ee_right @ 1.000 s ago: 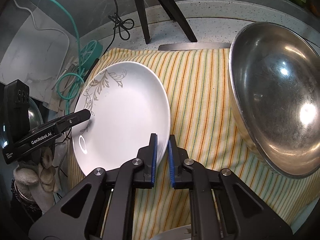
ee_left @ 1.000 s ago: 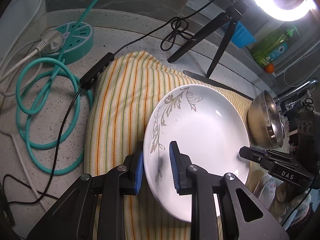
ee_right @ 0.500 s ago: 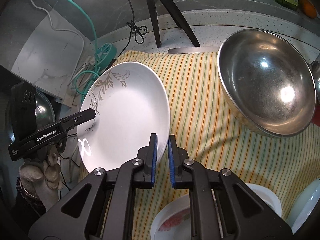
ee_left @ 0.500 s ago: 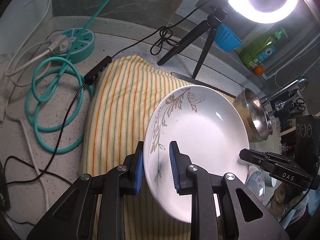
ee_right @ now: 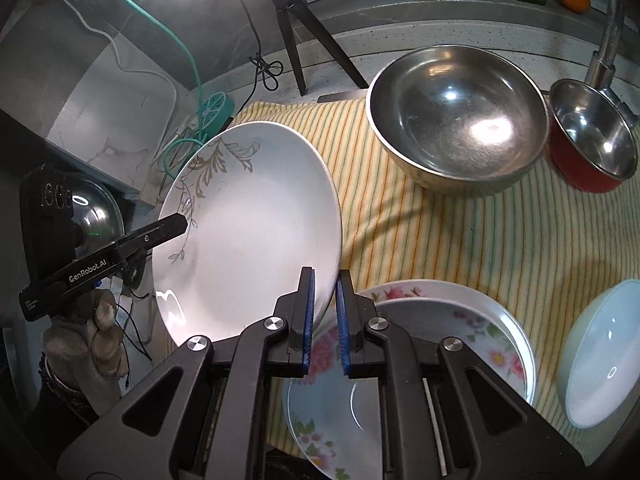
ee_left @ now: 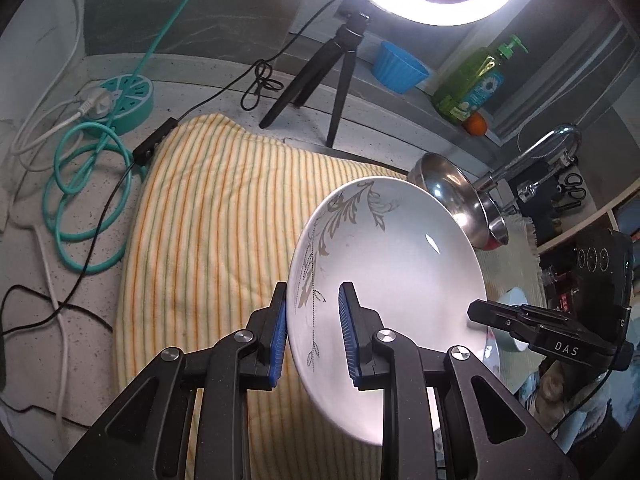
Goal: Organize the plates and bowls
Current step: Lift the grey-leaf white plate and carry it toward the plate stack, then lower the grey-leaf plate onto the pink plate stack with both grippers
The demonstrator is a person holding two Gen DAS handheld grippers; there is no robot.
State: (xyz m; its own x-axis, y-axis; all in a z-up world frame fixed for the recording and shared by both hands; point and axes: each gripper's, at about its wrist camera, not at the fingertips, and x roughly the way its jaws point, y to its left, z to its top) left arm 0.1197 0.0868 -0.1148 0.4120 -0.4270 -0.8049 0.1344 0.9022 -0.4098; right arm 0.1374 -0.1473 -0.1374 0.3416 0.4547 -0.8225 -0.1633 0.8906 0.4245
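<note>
Moved: white plate (ee_right: 248, 232) lifted clear of striped cloth (ee_left: 208, 240) | left gripper (ee_left: 313, 334) and right gripper (ee_right: 324, 314) both clenched on opposite rims (steadier carry) | likely bound for floral plates (ee_right: 460, 320).

Both wrist cameras look steeply down along their fingers, close above the striped cloth (ee_left: 208, 240). They face each other across the white plate (ee_left: 384, 264), which both views share.

Speckled counter (ee_left: 224, 80), glaring ring light (ee_left: 432, 12)
</note>
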